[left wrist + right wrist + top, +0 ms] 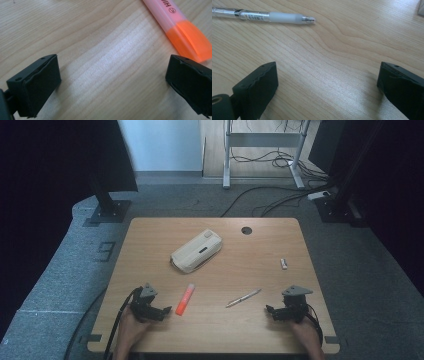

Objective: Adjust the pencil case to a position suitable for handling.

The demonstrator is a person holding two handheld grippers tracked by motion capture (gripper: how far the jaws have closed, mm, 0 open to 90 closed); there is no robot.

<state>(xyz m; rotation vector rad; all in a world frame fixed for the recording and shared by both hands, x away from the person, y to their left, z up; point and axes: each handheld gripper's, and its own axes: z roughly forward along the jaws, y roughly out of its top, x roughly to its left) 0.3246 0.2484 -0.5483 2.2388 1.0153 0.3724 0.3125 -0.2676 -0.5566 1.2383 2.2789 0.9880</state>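
Both grippers are resting low at the near worktop [150,335] edge, fingers spread wide, holding nothing. Left gripper [161,312] is sitting just beside the highlighter [185,299]; right gripper [271,311] is facing the pen [243,298]. Likely reach stage: next, the left needs to shift over to straddle the highlighter; pouch [196,250] lying farther back.

I am sitting at a light wooden table [280,245] on grey carpet floor [60,270]. Black cables [260,200] are trailing beneath a grey metal frame [262,142] ahead.
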